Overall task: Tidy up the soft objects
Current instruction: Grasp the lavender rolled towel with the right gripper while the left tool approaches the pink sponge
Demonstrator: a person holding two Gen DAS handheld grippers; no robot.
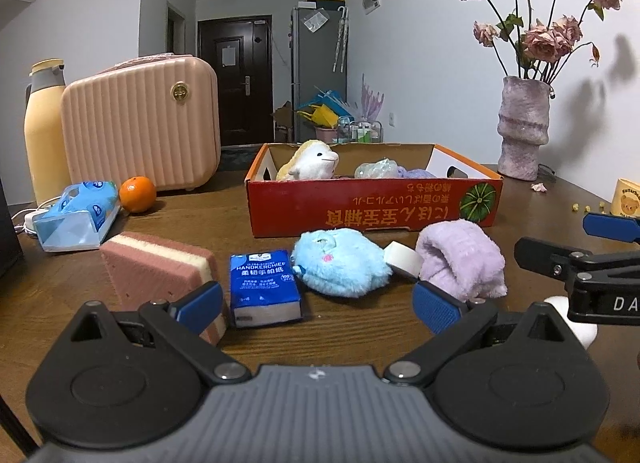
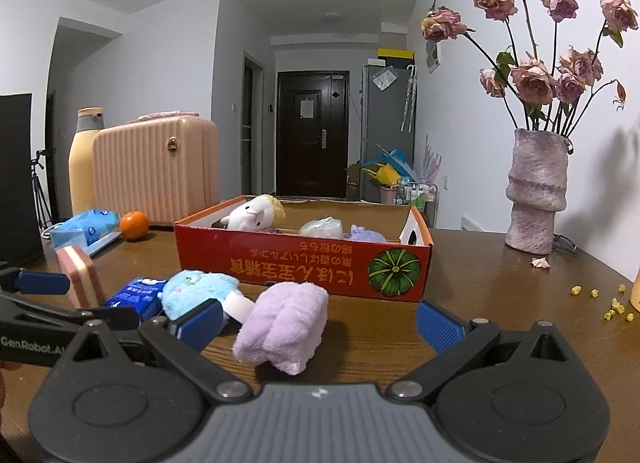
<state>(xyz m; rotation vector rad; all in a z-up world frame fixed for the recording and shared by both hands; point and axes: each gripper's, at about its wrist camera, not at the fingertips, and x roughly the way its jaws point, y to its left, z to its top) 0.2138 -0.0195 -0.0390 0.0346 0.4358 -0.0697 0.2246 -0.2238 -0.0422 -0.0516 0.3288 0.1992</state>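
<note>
In front of the red cardboard box (image 2: 304,263), the fluffy lilac plush roll (image 2: 282,325) is seen lying on the tabletop (image 2: 500,295), long axis slanting toward the box. It sits between the spread right tongs (image 2: 320,325); the left tongs (image 1: 318,303), also spread, are held farther off.

The blue tissue pack (image 1: 264,288) is showing "HANDKERCHIEF" in white capitals, with smaller lines under it too small to read. The left gripper's black arm (image 2: 36,337), seen from the right wrist view, is carrying "GenRobot.AI" in pale letters. The red cardboard box (image 1: 374,205) is displaying yellow East Asian characters upside down on its front wall, beside a green pumpkin picture. The right gripper's arm (image 1: 600,299) is showing the letters "DA", cut off at the frame edge
</note>
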